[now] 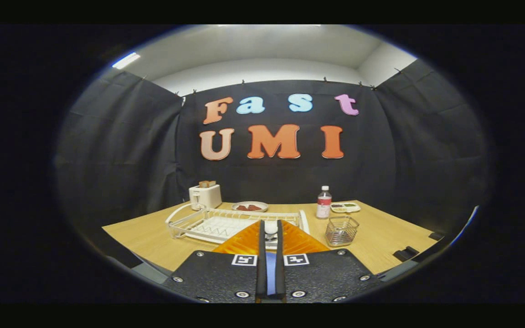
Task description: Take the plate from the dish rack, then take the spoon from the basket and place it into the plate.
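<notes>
Here the tabletop [381,237] is pale wood, set in a booth walled with black cloth under a white ceiling with a strip light. On the far side stands a white toaster [205,195] with something brown in its slot, and beside it a small dish [249,206] holding dark red pieces. A white wire dish rack [212,223] lies in front of those, just ahead of the fingers. To the right of the rack stand a clear bottle [323,202] with a red label and white cap, a shallow white tray [345,207] with divided food, and nearer, a wire mesh basket [341,230].

The gripper [270,234] sits low, its black fingers [261,246] drawn nearly together, with only a thin slot between them. In that slot a blue strip shows, and at the tips a small white object that I cannot identify. An orange plate [244,241] spreads out on both sides of the fingers, its edge apparently pinched between them, over the rack's near rim.
</notes>
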